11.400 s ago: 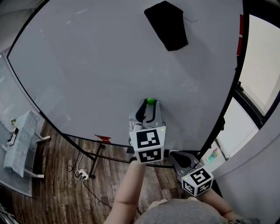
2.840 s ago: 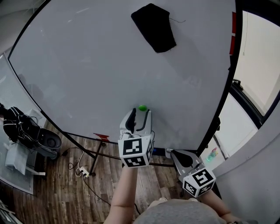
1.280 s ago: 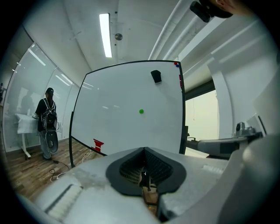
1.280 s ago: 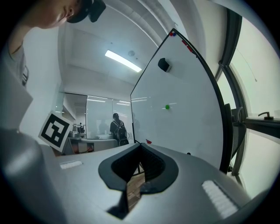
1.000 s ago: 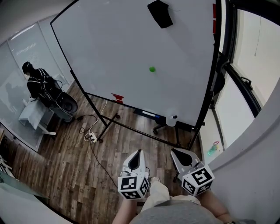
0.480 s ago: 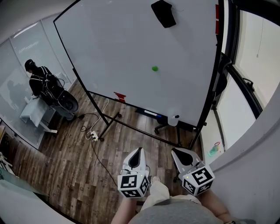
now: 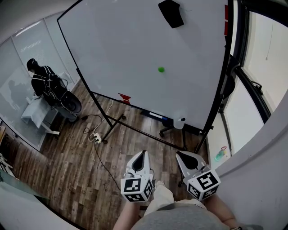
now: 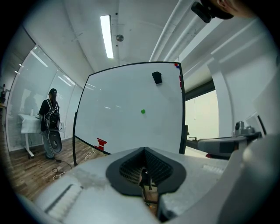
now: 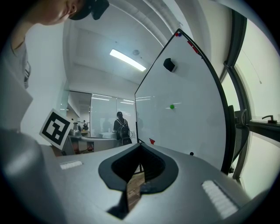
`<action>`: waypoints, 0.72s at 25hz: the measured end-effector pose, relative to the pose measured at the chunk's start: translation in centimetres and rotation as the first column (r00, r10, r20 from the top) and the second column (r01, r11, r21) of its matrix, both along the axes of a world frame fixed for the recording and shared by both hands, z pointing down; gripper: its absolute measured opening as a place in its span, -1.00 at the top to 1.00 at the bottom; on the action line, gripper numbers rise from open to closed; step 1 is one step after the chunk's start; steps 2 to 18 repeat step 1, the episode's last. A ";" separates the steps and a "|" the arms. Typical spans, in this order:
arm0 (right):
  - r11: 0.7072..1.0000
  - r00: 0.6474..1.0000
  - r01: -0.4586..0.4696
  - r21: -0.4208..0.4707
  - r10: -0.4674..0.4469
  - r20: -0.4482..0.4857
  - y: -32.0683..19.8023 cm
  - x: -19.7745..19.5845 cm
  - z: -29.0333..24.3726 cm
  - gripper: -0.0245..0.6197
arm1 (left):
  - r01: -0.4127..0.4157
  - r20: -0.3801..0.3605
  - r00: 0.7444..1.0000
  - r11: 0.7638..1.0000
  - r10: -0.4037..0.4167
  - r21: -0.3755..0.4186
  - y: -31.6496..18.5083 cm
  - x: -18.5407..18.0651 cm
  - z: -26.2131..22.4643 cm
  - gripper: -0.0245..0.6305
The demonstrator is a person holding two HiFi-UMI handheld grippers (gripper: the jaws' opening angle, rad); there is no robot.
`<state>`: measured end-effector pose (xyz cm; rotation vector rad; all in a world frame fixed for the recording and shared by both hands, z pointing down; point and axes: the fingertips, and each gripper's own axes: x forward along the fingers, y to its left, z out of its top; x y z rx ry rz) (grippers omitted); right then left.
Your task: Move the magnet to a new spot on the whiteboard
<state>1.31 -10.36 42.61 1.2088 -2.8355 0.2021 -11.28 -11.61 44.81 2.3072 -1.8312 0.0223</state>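
1. You have one whiteboard (image 7: 121,49), one green magnet (image 7: 160,69) on it, one black eraser (image 7: 171,12) near its top edge, one red clip (image 7: 123,97) at its bottom edge and one bottle (image 7: 179,123) on the tray below.
2. You hold two grippers side by side, low over the wooden floor (image 7: 67,157). One person (image 7: 42,78) stands off to the left.
3. The left gripper (image 7: 143,153) has its fingers clenched together on nothing.
4. The right gripper (image 7: 180,154) is the same: fingers together, nothing between them.
5. The magnet is well apart from both pairs of fingers, up on the board ahead of them, roughly above the gap between the two grippers.
6. The magnet sits in the board's right half, below the eraser and clear of the black frame. Bare white board lies all around it, widest to its left.
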 end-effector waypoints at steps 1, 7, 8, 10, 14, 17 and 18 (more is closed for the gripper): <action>1.000 1.000 0.001 0.001 -0.001 0.000 0.0 0.0 0.0 0.93 | 0.000 0.000 1.000 1.000 0.000 -0.001 0.0 0.0 0.1 0.91; 1.000 1.000 0.001 0.001 -0.001 0.000 0.0 0.0 0.0 0.93 | 0.000 0.000 1.000 1.000 0.000 -0.001 0.0 0.0 0.1 0.91; 1.000 1.000 0.001 0.001 -0.001 0.000 0.0 0.0 0.0 0.93 | 0.000 0.000 1.000 1.000 0.000 -0.001 0.0 0.0 0.1 0.91; 1.000 1.000 0.001 0.001 -0.001 0.000 0.0 0.0 0.0 0.93 | 0.000 0.000 1.000 1.000 0.000 -0.001 0.0 0.0 0.1 0.91; 1.000 1.000 0.001 0.001 -0.001 0.000 0.0 0.0 0.0 0.93 | 0.000 0.000 1.000 1.000 0.000 -0.001 0.0 0.0 0.1 0.91; 1.000 1.000 0.001 0.001 -0.001 0.000 0.0 0.0 0.0 0.93 | 0.000 0.000 1.000 1.000 0.000 -0.001 0.0 0.0 0.1 0.91; 1.000 1.000 0.001 0.001 -0.001 0.000 0.0 0.0 0.0 0.93 | 0.000 0.000 1.000 1.000 0.000 -0.001 0.0 0.0 0.1 0.91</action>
